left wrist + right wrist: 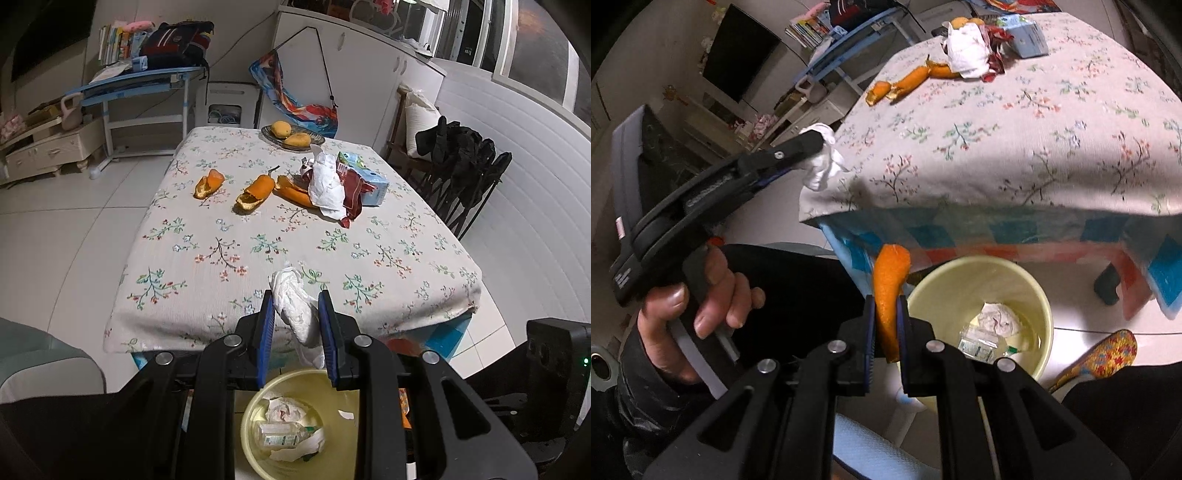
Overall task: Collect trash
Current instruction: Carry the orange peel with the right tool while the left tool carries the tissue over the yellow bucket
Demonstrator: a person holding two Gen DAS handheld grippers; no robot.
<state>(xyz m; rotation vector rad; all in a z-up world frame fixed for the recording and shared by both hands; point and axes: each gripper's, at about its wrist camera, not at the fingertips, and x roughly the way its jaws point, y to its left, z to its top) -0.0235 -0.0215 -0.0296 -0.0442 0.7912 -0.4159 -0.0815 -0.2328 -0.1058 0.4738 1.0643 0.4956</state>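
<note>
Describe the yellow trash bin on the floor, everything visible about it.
The yellow trash bin is a round, open-topped pail that looks like pale plastic, standing upright on the white tiled floor beside the cloth-covered table. Inside lie a crumpled white tissue and a clear plastic bottle with a green-and-white label. No lid or liner shows. Neither pair of tongs touches it.

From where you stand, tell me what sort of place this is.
Probably a home living or dining room: a table under a floral tablecloth, a study desk stacked with books and a backpack, and a plate of mangoes beside peels and wrappers.
</note>
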